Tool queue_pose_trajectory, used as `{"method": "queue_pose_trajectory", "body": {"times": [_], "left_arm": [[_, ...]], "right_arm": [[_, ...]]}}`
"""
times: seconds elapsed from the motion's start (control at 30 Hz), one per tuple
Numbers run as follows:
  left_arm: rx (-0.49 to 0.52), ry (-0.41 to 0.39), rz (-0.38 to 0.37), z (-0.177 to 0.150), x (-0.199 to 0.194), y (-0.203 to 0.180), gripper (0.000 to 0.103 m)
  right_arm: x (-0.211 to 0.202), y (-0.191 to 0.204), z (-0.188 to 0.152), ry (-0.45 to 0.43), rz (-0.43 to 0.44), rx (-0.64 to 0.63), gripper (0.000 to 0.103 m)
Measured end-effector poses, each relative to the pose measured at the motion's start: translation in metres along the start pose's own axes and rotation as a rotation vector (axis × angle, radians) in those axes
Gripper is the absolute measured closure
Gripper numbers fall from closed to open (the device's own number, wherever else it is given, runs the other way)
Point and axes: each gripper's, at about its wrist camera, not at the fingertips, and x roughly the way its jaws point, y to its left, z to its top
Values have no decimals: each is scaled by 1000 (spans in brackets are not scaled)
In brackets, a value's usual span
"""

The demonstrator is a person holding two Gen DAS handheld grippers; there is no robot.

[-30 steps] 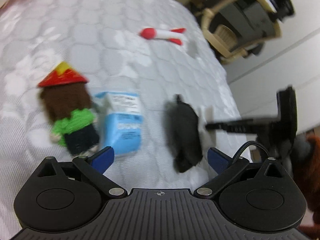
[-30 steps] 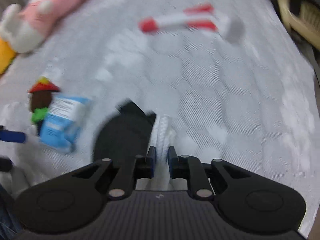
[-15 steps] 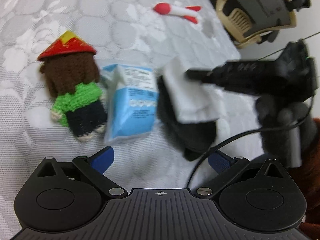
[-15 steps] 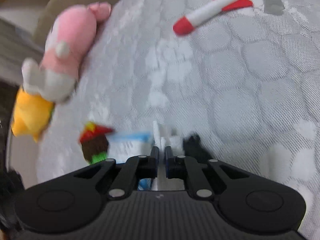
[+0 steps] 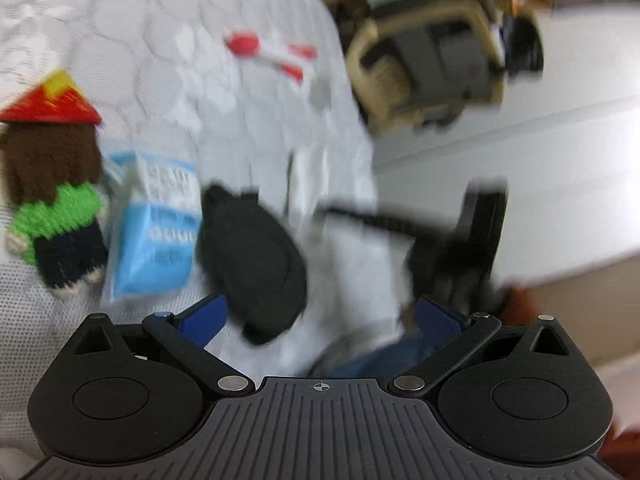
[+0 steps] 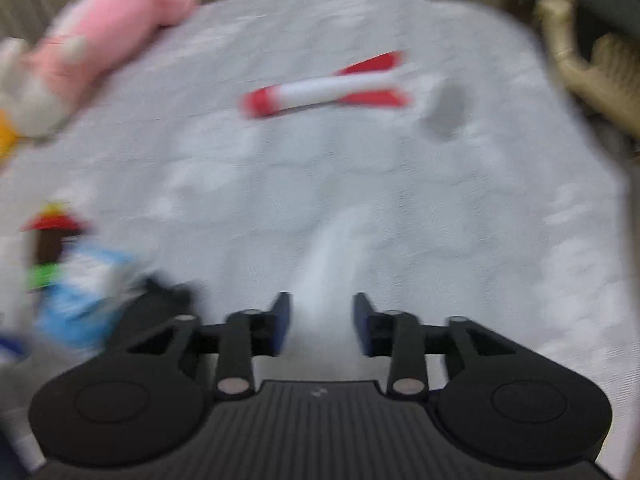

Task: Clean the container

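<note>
A black oval container [image 5: 252,256] lies on the white quilted bedspread, just ahead of my left gripper [image 5: 320,316], which is open and empty with the container near its left finger. A white cloth [image 5: 352,256] lies right of the container, blurred. In the right wrist view my right gripper [image 6: 322,320] is open, and the white cloth [image 6: 332,264] lies loose between and ahead of its fingers. The container [image 6: 160,300] shows at the lower left there.
A blue and white carton [image 5: 156,232] and a knitted doll with a red hat [image 5: 52,184] lie left of the container. A red and white toy rocket [image 6: 324,88] lies farther back. A pink plush toy [image 6: 100,40] sits at the far left. A tan chair [image 5: 424,56] stands beyond the bed.
My right gripper opened and let go of the white cloth, which now lies beside the container. My left gripper moved closer to the container.
</note>
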Motion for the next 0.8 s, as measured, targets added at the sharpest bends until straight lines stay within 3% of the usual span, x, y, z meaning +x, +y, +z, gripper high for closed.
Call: {"method": "queue_pose_trajectory", "body": {"times": [0.1,0.17,0.23,0.33,0.4,0.5,0.6,0.67,0.73,0.77,0.8], "left_arm": [[-111,-128,28,6,-22,18,0],[-171,-206,80,7,-36,29,0],[-174,-245,174,7,-40,32,0],[-152,-275,318,7,-41,31,0],[-146,-259,368,9,-37,33,0],[-163,-236,395,12,-33,38,0],[-183,-250,391,12,-39,42,0],[-188,-266,390,13,-43,43,0],[-171,-284,398,13,-44,41,0],[-147,-293,412,13,-44,38,0],[-115,-300,432,14,-43,33,0]], "right_arm": [[13,19,-10,48,92,-44,56],[25,37,-13,101,98,-110,70],[28,48,-14,123,94,-142,76],[17,48,-11,48,143,-51,93],[12,39,-5,-6,188,45,95],[10,21,4,-68,213,154,95],[17,9,9,-62,213,205,93],[21,6,11,-51,195,220,85],[13,6,13,-142,82,180,79],[6,5,13,-188,14,170,64],[-1,4,12,-232,-56,164,56]]}}
